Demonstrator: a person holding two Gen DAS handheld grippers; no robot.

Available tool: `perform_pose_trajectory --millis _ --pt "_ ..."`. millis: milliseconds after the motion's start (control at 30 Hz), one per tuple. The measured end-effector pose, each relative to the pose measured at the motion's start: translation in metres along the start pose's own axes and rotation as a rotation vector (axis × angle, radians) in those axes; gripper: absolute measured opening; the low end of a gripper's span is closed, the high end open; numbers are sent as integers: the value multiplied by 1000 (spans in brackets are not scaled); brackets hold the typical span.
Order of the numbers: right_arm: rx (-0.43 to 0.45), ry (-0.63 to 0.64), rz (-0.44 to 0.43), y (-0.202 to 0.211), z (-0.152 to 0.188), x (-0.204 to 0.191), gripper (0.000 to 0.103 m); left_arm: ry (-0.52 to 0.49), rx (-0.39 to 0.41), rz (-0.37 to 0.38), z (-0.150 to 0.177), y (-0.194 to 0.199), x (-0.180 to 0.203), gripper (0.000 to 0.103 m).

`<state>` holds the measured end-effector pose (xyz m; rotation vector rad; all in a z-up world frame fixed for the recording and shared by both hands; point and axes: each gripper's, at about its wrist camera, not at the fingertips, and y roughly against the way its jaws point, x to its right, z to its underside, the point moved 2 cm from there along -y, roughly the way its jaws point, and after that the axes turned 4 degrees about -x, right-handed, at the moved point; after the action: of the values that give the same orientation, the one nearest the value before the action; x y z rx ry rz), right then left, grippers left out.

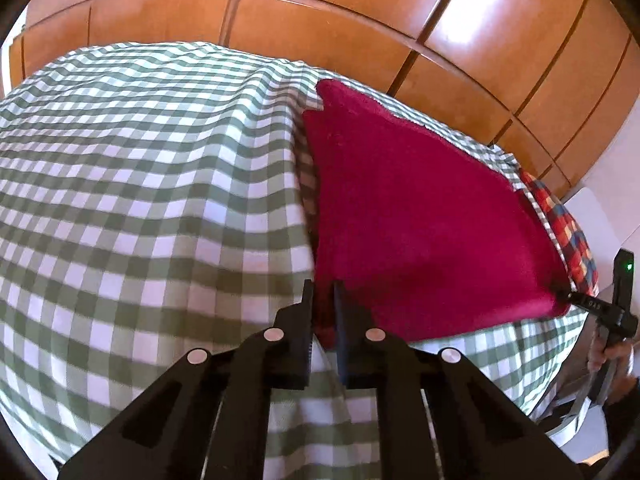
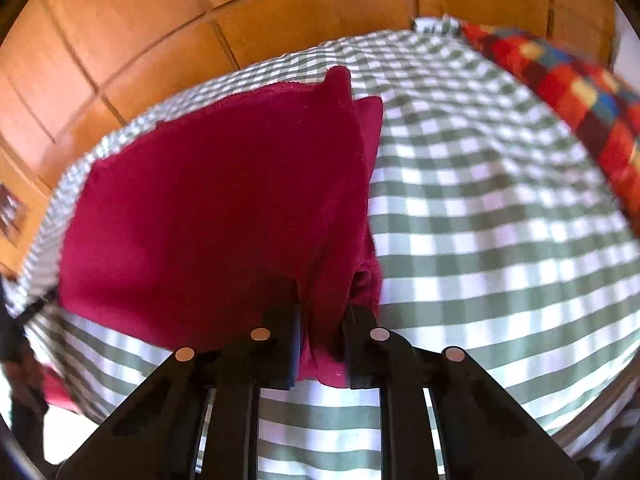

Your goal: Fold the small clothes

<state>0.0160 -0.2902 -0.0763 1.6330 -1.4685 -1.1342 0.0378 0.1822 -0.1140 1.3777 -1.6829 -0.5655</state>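
Note:
A dark red cloth (image 1: 420, 216) lies spread on the green-and-white checked cover (image 1: 140, 184). My left gripper (image 1: 324, 292) is shut on the cloth's near left corner. My right gripper (image 2: 324, 308) is shut on the cloth's (image 2: 216, 208) near right corner, where the fabric bunches between the fingers. The right gripper also shows in the left wrist view (image 1: 576, 298) at the cloth's right corner. The cloth looks folded, with a second layer showing at its far edge (image 2: 370, 120).
A red, blue and yellow patchwork cushion (image 2: 576, 92) lies at the right edge of the checked cover (image 2: 500, 220). Wooden cupboard doors (image 1: 320, 8) stand close behind the surface. A person's hand (image 1: 608, 356) holds the right gripper.

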Motion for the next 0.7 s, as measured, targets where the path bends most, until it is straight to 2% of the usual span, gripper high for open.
perform_pose_trajectory --millis 33,67,100,133,167,200,233,267,300,333,433,467,533,600,633,700 --pt "-17 10 16 -5 3 0 14 5 -8 -6 3 -3 -2 9" --pt "-26 8 23 -10 4 1 14 11 -12 -23 5 -7 -3 15" --pt "-28 3 33 -13 4 0 15 23 -13 -40 3 -7 -4 26" --pt "-35 -4 41 -13 3 -1 19 49 -11 -68 -2 -3 -6 32" --pt "-42 -9 47 -12 0 -2 30 61 4 -95 -7 1 -5 39" --pt "-46 -8 65 -9 -1 -2 35 47 31 -130 -14 8 -2 39" --pt "-41 2 98 -3 -4 -4 51 30 54 -152 -18 13 1 39" --pt "-19 15 165 4 -7 -6 58 13 88 -178 -24 20 6 37" --pt "18 32 222 13 -9 -10 58 0 116 -170 -30 27 11 37" --pt "45 47 235 21 -11 -17 58 -8 127 -151 -33 30 16 37" --pt "131 96 198 43 -18 -46 70 -75 161 -138 -38 30 38 37" --pt "143 126 188 46 -19 -57 70 -102 156 -142 -37 26 46 37" --pt "139 207 158 42 -17 -84 70 -137 127 -142 -34 13 56 37" --pt "123 236 138 31 -19 -97 70 -149 91 -158 -29 -1 61 36" --pt "100 240 138 20 -18 -101 70 -145 68 -189 -24 -12 57 34" --pt "40 208 147 -1 -19 -92 70 -120 47 -197 -16 -22 49 29"
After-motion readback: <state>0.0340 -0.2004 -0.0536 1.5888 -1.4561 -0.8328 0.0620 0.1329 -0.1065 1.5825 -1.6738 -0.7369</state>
